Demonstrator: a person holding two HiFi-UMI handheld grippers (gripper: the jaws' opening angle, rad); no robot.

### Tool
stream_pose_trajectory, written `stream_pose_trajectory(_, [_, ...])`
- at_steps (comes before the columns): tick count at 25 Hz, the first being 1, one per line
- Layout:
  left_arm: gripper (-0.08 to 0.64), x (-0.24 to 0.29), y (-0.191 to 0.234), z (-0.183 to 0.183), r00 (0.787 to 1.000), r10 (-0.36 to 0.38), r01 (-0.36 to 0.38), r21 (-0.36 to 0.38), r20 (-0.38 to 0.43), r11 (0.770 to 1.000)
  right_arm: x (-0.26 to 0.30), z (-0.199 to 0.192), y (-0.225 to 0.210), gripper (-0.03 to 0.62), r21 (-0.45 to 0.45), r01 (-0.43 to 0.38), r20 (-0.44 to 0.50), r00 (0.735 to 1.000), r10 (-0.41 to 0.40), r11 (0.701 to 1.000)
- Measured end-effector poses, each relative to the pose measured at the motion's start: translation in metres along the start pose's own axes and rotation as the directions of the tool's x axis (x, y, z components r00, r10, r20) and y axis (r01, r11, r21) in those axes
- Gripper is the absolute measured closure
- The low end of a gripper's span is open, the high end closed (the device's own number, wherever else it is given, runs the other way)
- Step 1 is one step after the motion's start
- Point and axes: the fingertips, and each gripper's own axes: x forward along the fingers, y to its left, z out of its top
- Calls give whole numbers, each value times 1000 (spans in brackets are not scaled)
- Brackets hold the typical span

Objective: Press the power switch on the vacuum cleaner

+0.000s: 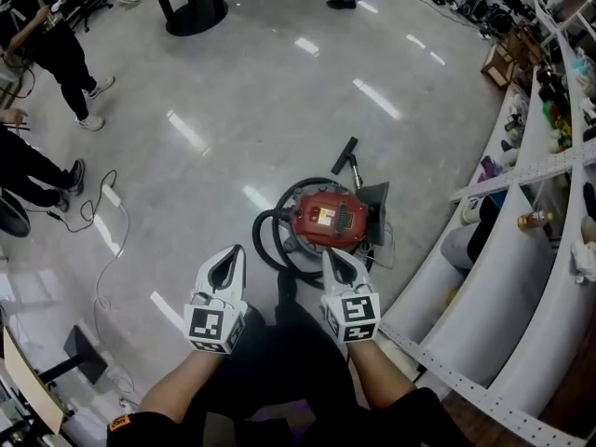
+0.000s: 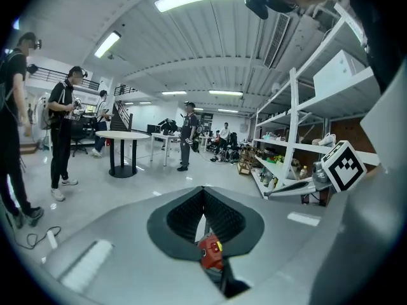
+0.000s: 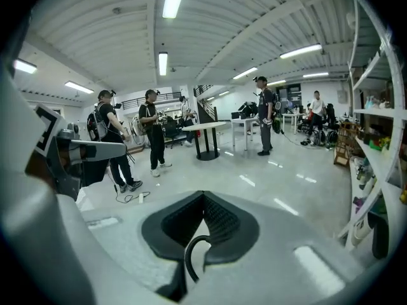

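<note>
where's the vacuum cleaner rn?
Head view, centre-right: the vacuum cleaner sits on the floor just ahead of the right tongs, beside the white shelving.

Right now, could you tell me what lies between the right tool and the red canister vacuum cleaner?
Only the black hose looped round the red canister vacuum cleaner, just ahead of the right tool; the head view shows it.
</note>
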Motion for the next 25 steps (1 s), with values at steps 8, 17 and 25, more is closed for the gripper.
stream_pose_trajectory(8, [549, 51, 6, -56, 995, 32, -31, 7, -98, 999, 54, -40, -34, 600, 7, -1, -104, 995, 2, 1000])
stream_pose_trajectory(17, [548, 116, 11, -138, 975, -1, 6, 24, -222, 1000, 121, -98, -60, 601, 35, 34, -223, 975, -25, 999])
stream_pose_trajectory(25, [548, 166, 24, -209, 949, -28, 25, -13, -314, 1000, 183, -161, -86, 601, 69, 100, -315, 946, -74, 993])
